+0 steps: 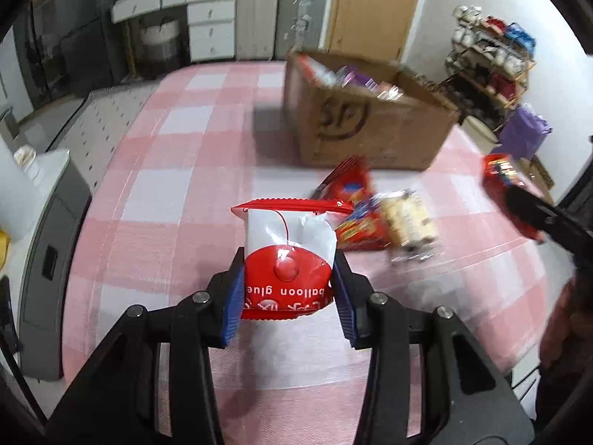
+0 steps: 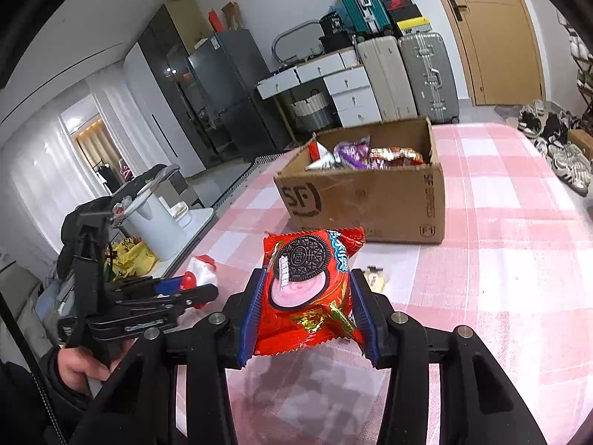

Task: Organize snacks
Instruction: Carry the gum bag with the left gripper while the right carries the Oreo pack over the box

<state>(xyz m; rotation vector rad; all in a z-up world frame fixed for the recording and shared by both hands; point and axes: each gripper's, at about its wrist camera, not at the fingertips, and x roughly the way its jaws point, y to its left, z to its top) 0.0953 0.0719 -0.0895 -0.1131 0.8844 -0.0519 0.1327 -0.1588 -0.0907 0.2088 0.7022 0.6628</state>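
Observation:
My left gripper is shut on a red and white packet printed "balloon glue", held above the pink checked tablecloth. My right gripper is shut on a red Oreo packet, also lifted off the cloth. A brown cardboard box with several snacks inside stands further back on the table; in the right wrist view the box shows purple and foil wrappers. Two red packets and a pale snack bag lie before the box. The right gripper with its Oreo packet shows at the left view's right edge.
A person's hand holds the left gripper at the right view's left edge. A white appliance and a yellow bag sit on a side unit left of the table. Suitcases and drawers stand at the back wall, shoes on the floor at right.

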